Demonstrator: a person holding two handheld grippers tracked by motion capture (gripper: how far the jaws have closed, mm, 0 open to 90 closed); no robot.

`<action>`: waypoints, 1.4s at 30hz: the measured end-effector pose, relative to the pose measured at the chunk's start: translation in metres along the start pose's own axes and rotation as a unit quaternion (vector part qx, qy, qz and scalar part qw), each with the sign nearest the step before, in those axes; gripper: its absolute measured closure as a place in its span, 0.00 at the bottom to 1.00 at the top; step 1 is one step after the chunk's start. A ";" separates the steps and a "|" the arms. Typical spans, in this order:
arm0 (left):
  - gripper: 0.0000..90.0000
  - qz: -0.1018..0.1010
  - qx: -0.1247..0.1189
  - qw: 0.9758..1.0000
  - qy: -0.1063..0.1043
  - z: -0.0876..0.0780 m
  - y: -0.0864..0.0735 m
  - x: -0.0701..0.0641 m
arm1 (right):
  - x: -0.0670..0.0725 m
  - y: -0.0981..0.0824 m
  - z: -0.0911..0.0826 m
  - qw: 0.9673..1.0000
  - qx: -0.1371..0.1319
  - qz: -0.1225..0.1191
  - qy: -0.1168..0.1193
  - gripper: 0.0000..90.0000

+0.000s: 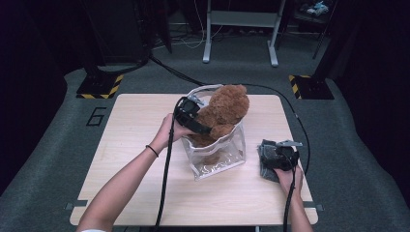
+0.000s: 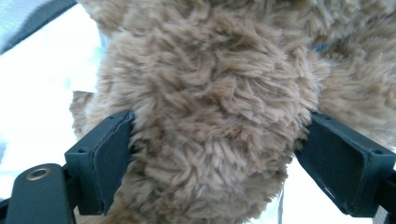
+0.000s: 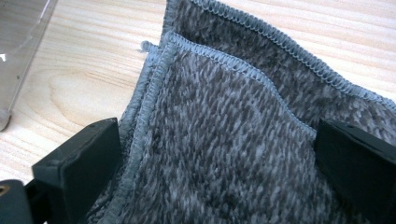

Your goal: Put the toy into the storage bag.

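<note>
Soft brown fur of the teddy bear (image 2: 210,116) sits right up close in the left tool's view, squeezed between its two black jaws. That left tool (image 1: 205,129), near the middle of the high view, has its jaws wide apart because the bear is so fat, and both pads press into the fluff.

From there outward, the bear is partly down inside a clear plastic bag (image 1: 217,157) that stands on the bench (image 1: 135,145). Its bottom is in the bag, but its head and back poke out over the top rim, up toward the middle of the picture. So I think the bear is about half packed. It needs a push down, and then the tool has to let go.

Over at the lower right, the right tool (image 1: 279,155) rests on a folded grey cloth (image 3: 224,140) with neat stitched edges. Its jaws stand wide, one on each side of the cloth, and I cannot tell if they pinch it. The cloth may go in next.

The bear looks shaggy, squashy and round.
</note>
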State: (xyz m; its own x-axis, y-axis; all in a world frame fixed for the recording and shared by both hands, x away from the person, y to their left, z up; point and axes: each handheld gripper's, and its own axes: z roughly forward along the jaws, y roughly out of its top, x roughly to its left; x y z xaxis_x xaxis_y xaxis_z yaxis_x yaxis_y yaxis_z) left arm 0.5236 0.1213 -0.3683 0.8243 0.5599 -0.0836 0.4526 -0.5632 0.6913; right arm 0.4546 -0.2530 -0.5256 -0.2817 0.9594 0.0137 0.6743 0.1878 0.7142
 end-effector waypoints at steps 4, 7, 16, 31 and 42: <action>0.15 -0.007 -0.030 1.000 0.000 -0.010 -0.001 0.002 | 0.000 0.000 0.000 1.000 0.000 0.000 0.000 0.01; 0.15 -0.013 -0.048 0.999 0.002 -0.019 0.000 0.003 | 0.000 0.000 0.000 1.000 0.000 0.001 0.000 0.01; 0.13 -0.019 -0.077 0.997 0.016 -0.052 -0.007 0.006 | 0.000 0.000 0.000 1.000 0.000 0.001 -0.001 0.01; 0.11 -0.046 -0.105 0.992 0.056 -0.105 -0.039 0.026 | -0.003 0.002 -0.002 1.000 0.000 -0.006 0.011 0.00; 0.10 -0.074 -0.123 0.986 0.086 -0.132 -0.075 0.045 | -0.007 0.001 -0.003 1.000 0.001 -0.005 0.016 0.00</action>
State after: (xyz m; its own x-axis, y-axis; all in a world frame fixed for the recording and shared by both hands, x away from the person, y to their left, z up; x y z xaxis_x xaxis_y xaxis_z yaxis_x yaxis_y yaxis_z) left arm 0.4813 0.2694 -0.3291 0.6758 0.7318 -0.0882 0.4496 -0.3145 0.8360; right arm 0.4552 -0.2597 -0.5225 -0.3094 0.9505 0.0290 0.6724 0.1971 0.7135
